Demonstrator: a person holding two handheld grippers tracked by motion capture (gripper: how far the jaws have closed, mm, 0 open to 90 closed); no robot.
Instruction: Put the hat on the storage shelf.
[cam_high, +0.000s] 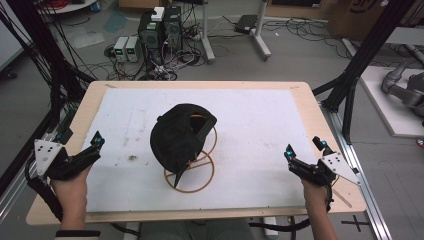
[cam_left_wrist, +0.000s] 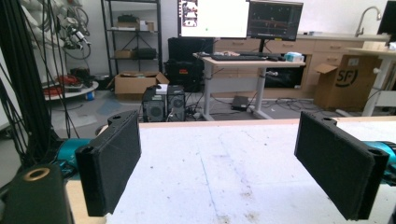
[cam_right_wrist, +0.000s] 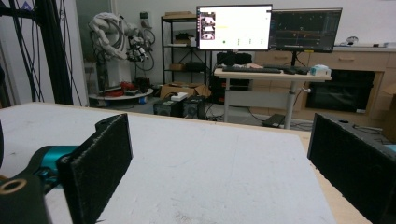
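Observation:
A black cap (cam_high: 181, 136) hangs over a tan wire stand (cam_high: 194, 176) in the middle of the white mat (cam_high: 260, 125). My left gripper (cam_high: 80, 137) rests at the mat's left edge, held by a hand, jaws wide apart with nothing between them. In the left gripper view its pads (cam_left_wrist: 111, 163) frame bare mat. My right gripper (cam_high: 306, 148) sits at the mat's right edge, open too and holding nothing. Its pads (cam_right_wrist: 95, 170) frame bare mat in the right gripper view. Both grippers are well apart from the cap.
The mat lies on a wooden table (cam_high: 320, 125). Black frame posts (cam_high: 365, 55) stand at the right and cable bundles (cam_high: 55, 75) at the left. Beyond the far edge are computer boxes (cam_high: 160, 30) and cables on the floor.

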